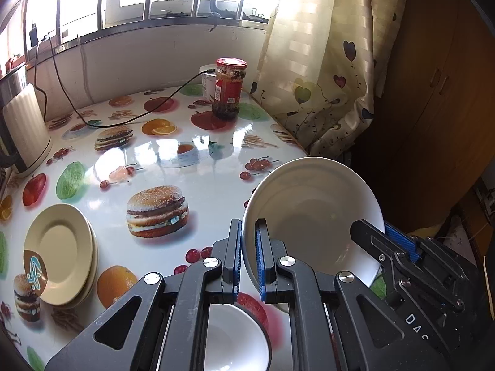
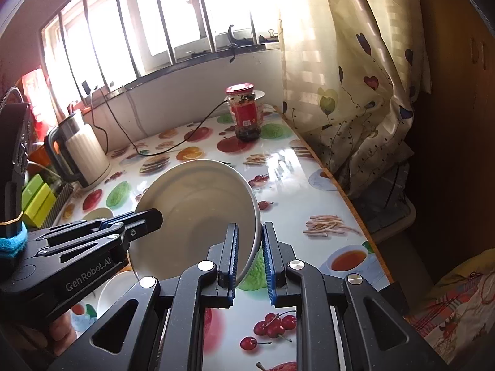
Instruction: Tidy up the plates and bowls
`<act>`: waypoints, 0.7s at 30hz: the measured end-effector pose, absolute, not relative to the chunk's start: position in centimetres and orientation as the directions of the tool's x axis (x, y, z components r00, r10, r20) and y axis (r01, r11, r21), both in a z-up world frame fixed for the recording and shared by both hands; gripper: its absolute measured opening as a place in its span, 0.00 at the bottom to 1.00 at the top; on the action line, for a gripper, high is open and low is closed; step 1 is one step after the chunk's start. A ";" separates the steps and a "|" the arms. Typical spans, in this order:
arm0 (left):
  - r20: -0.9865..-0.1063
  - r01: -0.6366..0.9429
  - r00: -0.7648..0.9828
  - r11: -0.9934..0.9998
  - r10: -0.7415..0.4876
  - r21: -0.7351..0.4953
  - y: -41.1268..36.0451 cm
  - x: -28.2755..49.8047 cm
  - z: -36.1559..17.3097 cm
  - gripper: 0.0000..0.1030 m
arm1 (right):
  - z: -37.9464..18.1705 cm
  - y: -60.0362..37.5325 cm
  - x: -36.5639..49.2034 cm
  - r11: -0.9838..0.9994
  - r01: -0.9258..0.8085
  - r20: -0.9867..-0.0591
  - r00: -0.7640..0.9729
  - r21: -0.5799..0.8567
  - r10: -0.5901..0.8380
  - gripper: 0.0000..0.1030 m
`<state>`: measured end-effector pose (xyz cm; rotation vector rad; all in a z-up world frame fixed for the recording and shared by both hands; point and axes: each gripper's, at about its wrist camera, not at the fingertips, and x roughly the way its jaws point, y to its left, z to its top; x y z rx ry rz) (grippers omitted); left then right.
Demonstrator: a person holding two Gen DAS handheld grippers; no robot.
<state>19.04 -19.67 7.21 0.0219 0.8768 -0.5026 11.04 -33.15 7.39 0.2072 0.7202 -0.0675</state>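
White bowl (image 1: 312,213) is hanging tilted above the counter (image 1: 201,179); I'm pinching its rim with both tools, left tool (image 1: 248,259) and right tool (image 2: 250,261) clenched on opposite edges, probably to nest it in the lower bowl (image 1: 235,340).

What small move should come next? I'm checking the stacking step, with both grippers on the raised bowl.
Probably lower the bowl onto the second bowl on the table just below the left gripper. The left gripper and the right gripper each pinch a rim edge, the held bowl is tilted and off the table, and the plates are already stacked.
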 end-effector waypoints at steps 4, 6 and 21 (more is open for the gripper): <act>-0.729 0.417 0.547 0.889 -0.413 -0.190 -18.4 18.2 7.6 0.08 | 7.9 -32.0 10.3 0.980 0.113 -0.653 0.757 0.166 0.023 0.15; -0.725 0.412 0.550 0.889 -0.415 -0.197 -17.7 17.9 7.7 0.08 | 8.0 -31.5 10.0 0.980 0.104 -0.651 0.758 0.169 0.032 0.15; -0.706 0.350 0.583 0.909 -0.402 -0.228 -13.4 15.2 7.5 0.08 | 8.1 -28.0 8.3 0.983 0.038 -0.644 0.759 0.181 0.089 0.15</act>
